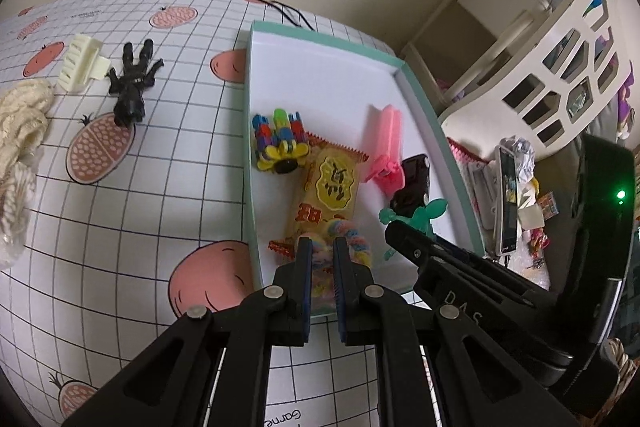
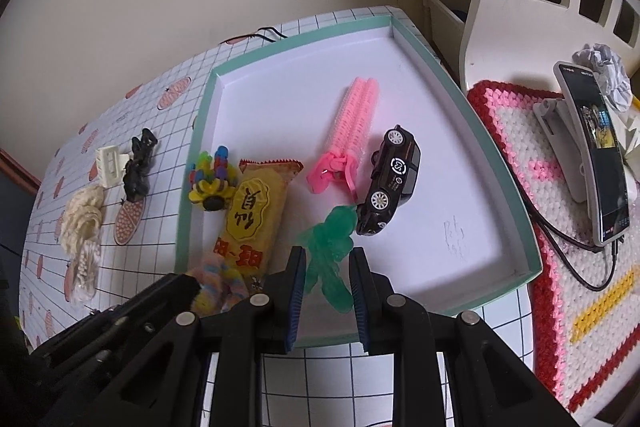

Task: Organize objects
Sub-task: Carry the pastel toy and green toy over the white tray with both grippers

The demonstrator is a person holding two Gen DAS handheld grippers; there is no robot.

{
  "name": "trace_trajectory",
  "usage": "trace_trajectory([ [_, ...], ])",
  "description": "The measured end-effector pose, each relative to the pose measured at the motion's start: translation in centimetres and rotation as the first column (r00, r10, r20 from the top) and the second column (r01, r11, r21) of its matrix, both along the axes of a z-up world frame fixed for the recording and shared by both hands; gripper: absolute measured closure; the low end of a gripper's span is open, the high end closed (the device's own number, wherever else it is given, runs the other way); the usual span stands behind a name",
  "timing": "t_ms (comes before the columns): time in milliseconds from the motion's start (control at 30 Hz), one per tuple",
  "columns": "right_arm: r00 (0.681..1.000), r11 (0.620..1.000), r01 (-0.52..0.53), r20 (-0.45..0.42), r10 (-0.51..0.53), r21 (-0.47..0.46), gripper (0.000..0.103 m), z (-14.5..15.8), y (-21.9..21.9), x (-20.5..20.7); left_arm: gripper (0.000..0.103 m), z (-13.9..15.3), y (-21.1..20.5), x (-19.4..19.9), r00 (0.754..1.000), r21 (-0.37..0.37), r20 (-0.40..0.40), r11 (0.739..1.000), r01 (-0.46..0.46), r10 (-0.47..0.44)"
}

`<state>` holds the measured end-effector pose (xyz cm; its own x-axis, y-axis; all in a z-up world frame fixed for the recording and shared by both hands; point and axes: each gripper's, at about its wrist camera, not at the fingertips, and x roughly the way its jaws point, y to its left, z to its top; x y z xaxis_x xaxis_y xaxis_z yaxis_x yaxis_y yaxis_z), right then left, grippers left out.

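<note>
Left gripper: jaws narrowly apart, straddling the rainbow scrunchie, grip unclear.
Right gripper: gaping around the green figure, not touching.
Risk: closing off-centre is likely nudging the figure into the black car.

Table covered by a white cloth with a dark grid and pink fruit prints. Near its right side, a shallow teal-rimmed tray lay flat, white inside. Left of the tray, well apart from it, lay a black toy figure, touching a cream hair claw clip on its left. Farther left, near the table's edge, sat a heap of cream crocheted yarn. Behind the tray, by the wall, trailed a thin black cable.
</note>
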<state>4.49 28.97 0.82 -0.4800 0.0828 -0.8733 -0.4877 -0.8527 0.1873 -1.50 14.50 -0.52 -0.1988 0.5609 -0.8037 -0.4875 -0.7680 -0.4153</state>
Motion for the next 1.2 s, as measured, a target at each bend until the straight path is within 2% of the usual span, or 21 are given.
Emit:
trace_trajectory([
  [333, 1.000, 1.000, 0.000, 0.021, 0.000, 0.000, 0.079, -0.8, 0.0, -0.2, 0.092, -1.0, 0.8, 0.1, 1.000, -0.045, -0.007, 0.999, 0.004, -0.004],
  [833, 0.999, 1.000, 0.009, 0.037, -0.009, -0.001, 0.079, -1.6, 0.4, -0.5, 0.090, -2.1, 1.3, -0.7, 1.000, -0.027, -0.019, 1.000, -0.007, 0.006],
  [1200, 0.999, 1.000, 0.013, 0.032, -0.013, 0.007, 0.076, -1.6, 0.2, -0.6, 0.088, -2.1, 0.9, -0.7, 1.000, -0.032, 0.000, 0.999, -0.005, 0.005],
])
